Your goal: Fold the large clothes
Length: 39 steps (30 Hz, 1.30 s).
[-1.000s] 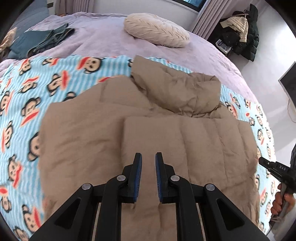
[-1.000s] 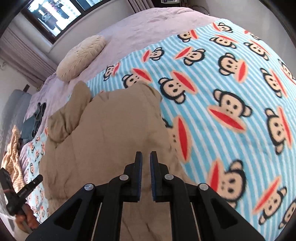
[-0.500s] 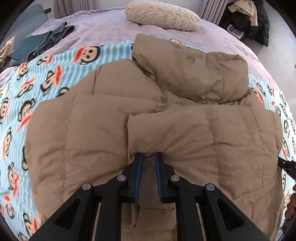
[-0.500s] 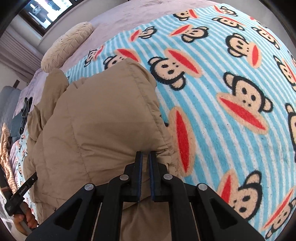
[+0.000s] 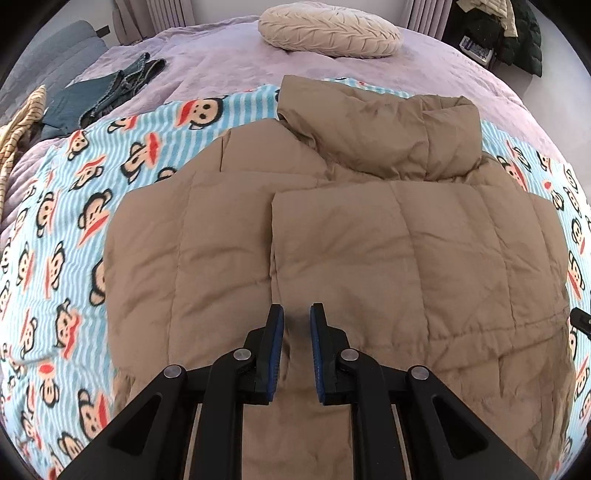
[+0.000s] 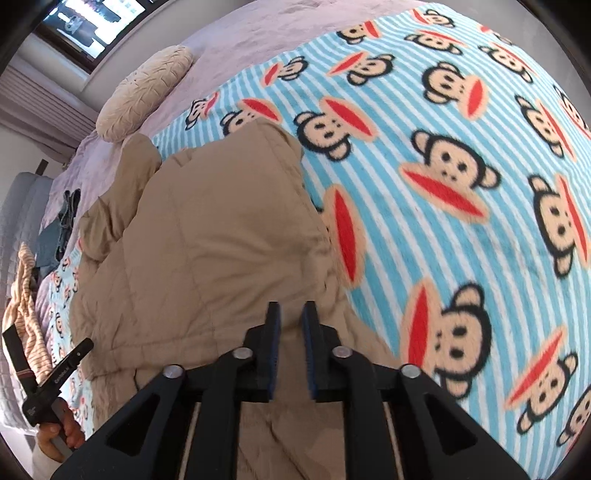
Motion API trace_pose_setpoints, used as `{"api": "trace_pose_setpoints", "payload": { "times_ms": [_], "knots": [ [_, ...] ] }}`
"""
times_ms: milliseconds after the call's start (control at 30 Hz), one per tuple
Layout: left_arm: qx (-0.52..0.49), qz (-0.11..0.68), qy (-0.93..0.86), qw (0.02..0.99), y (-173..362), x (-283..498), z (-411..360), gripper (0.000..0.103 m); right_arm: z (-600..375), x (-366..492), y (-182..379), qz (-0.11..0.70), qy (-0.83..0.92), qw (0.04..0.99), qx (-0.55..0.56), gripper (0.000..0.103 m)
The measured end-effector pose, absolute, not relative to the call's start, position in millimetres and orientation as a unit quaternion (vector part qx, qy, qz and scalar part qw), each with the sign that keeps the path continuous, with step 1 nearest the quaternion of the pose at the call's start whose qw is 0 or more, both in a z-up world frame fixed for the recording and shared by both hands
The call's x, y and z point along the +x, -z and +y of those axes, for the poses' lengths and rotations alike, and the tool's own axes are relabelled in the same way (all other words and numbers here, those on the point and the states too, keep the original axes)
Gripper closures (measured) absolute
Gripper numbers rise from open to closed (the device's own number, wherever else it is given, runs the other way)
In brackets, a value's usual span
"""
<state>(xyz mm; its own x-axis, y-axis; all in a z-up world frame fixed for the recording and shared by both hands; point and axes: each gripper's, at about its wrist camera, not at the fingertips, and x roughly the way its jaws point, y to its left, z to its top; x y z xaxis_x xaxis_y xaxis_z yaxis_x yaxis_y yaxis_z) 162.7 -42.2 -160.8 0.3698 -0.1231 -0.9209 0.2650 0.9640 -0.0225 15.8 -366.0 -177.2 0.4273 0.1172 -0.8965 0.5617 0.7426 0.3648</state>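
Over the jacket (image 5: 369, 240), both grippers – left (image 5: 296, 314), right (image 6: 290, 310) – have let go, jaws parted.

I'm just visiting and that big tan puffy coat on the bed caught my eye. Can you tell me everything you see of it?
The tan puffer jacket looks like soft quilted fabric sewn into padded panels. It lies spread on the monkey-print blanket, with one panel folded over the middle and its bulky collar or hood bunched at the far end, towards the round cushion. The left gripper and right gripper are at its near edge, jaws apart, gripping nothing.
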Motion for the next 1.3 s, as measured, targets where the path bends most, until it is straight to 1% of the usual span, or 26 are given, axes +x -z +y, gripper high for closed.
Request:
{"api": "trace_pose_setpoints", "payload": {
  "times_ms": [200,267,300,333,367,433,533,700,800,867,967,1033,1133,1300],
  "knots": [
    [0.062,0.548,0.098,0.828,154,143,-46,0.087,-362,-2,176,0.529,0.123,0.771,0.331,0.08],
    [0.055,0.549,0.093,0.828,152,136,-46,0.086,-360,-10,175,0.533,0.115,0.77,0.331,0.076],
    [0.052,0.55,0.09,0.828,151,132,-46,0.078,-359,-13,175,0.535,0.111,0.77,0.33,0.074],
    [0.048,0.552,0.087,0.828,151,127,-45,0.038,-358,-17,174,0.537,0.107,0.769,0.329,0.071],
    [0.042,0.552,0.08,0.829,149,121,-43,0.004,-357,-21,174,0.539,0.102,0.769,0.329,0.07],
    [0.031,0.538,0.077,0.839,143,106,-40,0.002,-355,-30,174,0.543,0.094,0.767,0.328,0.069],
    [0.038,0.55,0.069,0.831,145,86,-41,0.002,-353,-39,173,0.549,0.085,0.765,0.326,0.068],
    [0.046,0.565,0.059,0.822,144,59,-43,0.001,-349,-54,174,0.557,0.071,0.762,0.322,0.061],
    [0.048,0.568,0.057,0.819,141,45,-44,0.001,-343,-62,170,0.56,0.065,0.764,0.312,0.051],
    [0.052,0.572,0.056,0.817,140,38,-44,0.001,-339,-67,166,0.559,0.056,0.764,0.317,0.043],
    [0.054,0.575,0.06,0.814,136,29,-44,0.001,-332,-74,161,0.557,0.049,0.765,0.319,0.035],
    [0.057,0.579,0.067,0.811,135,23,-43,0.001,-326,-81,158,0.556,0.052,0.764,0.325,0.031],
    [0.062,0.585,0.082,0.804,134,11,-40,0.001,-316,-90,155,0.552,0.058,0.761,0.336,0.022],
    [0.066,0.6,0.091,0.792,134,-13,-20,0.001,-291,-113,154,0.555,0.067,0.753,0.348,0.021]
  ]
}}
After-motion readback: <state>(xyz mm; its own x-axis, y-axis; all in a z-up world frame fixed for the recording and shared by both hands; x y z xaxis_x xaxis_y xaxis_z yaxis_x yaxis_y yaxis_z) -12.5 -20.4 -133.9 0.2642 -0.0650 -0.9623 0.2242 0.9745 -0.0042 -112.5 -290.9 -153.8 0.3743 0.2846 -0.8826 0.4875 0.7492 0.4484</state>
